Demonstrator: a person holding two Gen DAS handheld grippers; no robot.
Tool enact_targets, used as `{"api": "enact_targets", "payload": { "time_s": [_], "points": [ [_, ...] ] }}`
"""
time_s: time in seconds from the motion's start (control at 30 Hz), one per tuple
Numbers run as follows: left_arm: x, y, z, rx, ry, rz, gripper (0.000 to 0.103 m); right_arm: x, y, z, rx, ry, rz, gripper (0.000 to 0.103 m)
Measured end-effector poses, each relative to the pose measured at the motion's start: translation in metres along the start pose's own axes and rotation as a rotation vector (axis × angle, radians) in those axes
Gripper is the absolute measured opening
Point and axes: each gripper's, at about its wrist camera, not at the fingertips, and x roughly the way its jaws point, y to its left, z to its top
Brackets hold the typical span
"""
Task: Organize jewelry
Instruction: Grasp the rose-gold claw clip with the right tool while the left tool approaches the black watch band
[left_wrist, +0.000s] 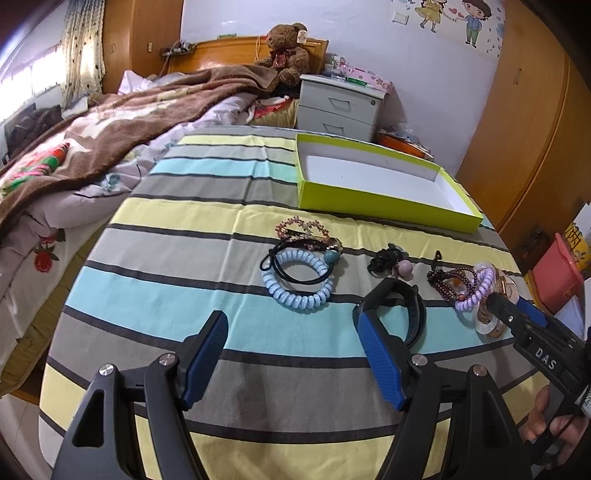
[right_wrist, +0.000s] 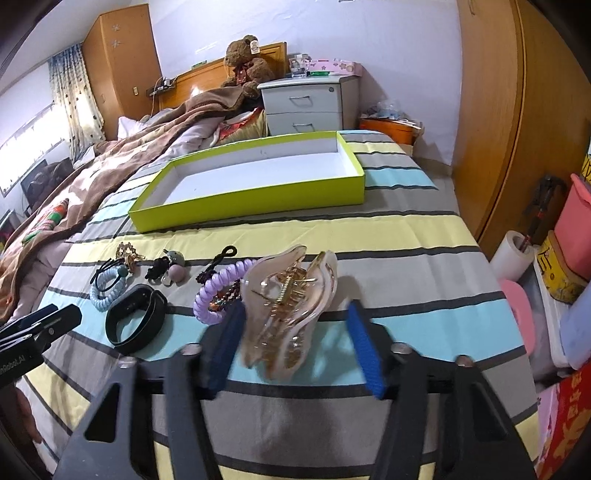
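Jewelry lies on a striped cloth (left_wrist: 184, 295). My left gripper (left_wrist: 291, 317) is open over bare cloth, just short of a blue spiral hair tie (left_wrist: 295, 301) and with a black wristband (left_wrist: 417, 314) beside its right finger. My right gripper (right_wrist: 295, 310) straddles a translucent gold hair claw clip (right_wrist: 291, 295). Its left pad sits against the clip and its right pad stands clear of it, so it is open. A purple spiral tie (right_wrist: 221, 275) lies just left of the clip. The empty lime-green box (right_wrist: 251, 206) stands behind the jewelry.
A black knot with a pink bead (left_wrist: 384, 258), a dark beaded bracelet (left_wrist: 447, 280) and a gold floral piece (left_wrist: 299, 225) lie among the ties. A bed with a brown blanket (left_wrist: 110, 140) borders the left. A nightstand (right_wrist: 310, 107), wardrobe (right_wrist: 517, 129) and pink bins (right_wrist: 572, 236) stand behind and right.
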Motion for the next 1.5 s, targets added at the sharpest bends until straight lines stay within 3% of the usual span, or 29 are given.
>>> {"api": "enact_targets", "payload": {
  "time_s": [0.1,0.27,0.73,0.87,0.97,1.17,1.27,1.5],
  "points": [
    [0.000,-0.003,0.001,0.014,0.009,-0.019,0.075,-0.002,-0.005,0.000,0.008,0.000,0.006,0.033],
    [0.003,-0.011,0.001,0.043,0.033,-0.057,0.075,-0.005,-0.019,-0.001,0.034,-0.004,0.013,0.031],
    [0.019,-0.040,0.010,0.163,0.050,-0.055,0.074,-0.019,-0.046,-0.002,0.056,-0.046,0.031,0.029],
    [0.026,-0.051,0.013,0.203,0.043,-0.103,0.071,-0.017,-0.045,-0.001,0.049,-0.045,0.044,0.029],
    [0.036,-0.054,0.014,0.205,0.068,-0.118,0.062,-0.016,-0.044,-0.002,0.046,-0.042,0.052,0.029],
    [0.046,-0.061,0.016,0.226,0.082,-0.111,0.055,-0.015,-0.043,-0.002,0.038,-0.041,0.058,0.029],
    [0.048,-0.063,0.015,0.242,0.083,-0.102,0.043,-0.015,-0.042,-0.002,0.038,-0.040,0.058,0.029],
    [0.050,-0.068,0.013,0.266,0.089,-0.085,0.032,-0.015,-0.043,-0.002,0.038,-0.041,0.058,0.029]
  ]
}}
